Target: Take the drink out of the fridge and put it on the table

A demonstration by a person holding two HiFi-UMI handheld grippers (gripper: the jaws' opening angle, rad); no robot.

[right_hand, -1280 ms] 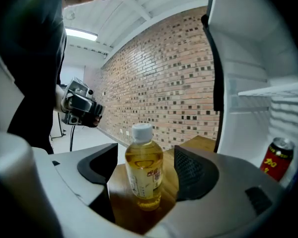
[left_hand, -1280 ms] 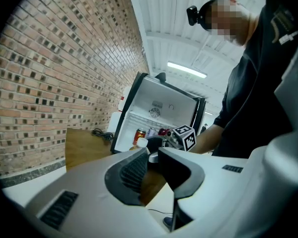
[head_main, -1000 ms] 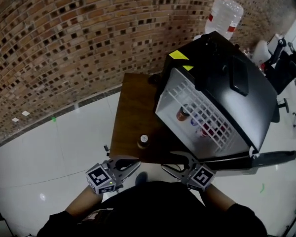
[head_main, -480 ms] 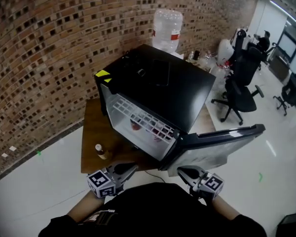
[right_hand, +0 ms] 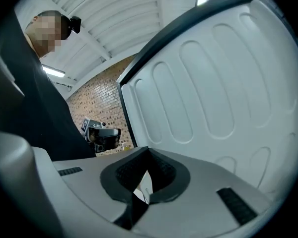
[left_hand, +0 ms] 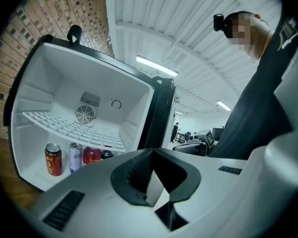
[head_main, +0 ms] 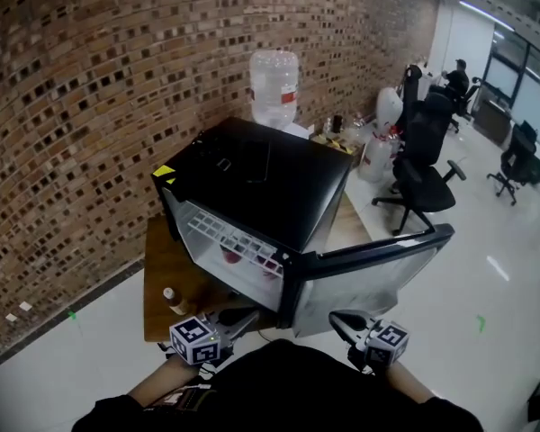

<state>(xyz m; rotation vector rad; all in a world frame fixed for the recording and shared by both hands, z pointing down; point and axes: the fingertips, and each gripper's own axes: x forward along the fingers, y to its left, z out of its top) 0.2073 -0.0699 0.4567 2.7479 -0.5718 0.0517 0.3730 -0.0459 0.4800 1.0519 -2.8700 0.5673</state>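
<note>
1. Head view: the fridge (head_main: 261, 174) stands on the table (head_main: 157, 268) with its door (head_main: 369, 273) swung open. A small bottle (head_main: 173, 301) stands on the table beside it, so we judge the drink delivered. The left gripper (head_main: 243, 316) and right gripper (head_main: 339, 319) sit low, near our body.
2. Left gripper view: the jaws are together and empty, aimed roughly level at the cans (left_hand: 53, 159) inside the fridge.
3. Right gripper view: the jaws are closed on nothing and face the door's inner side. Next, we likely push it shut.

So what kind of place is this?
Probably an office: swivel chairs on a shiny floor, a big water jug by the brick wall, and a small fridge open on a table.
</note>
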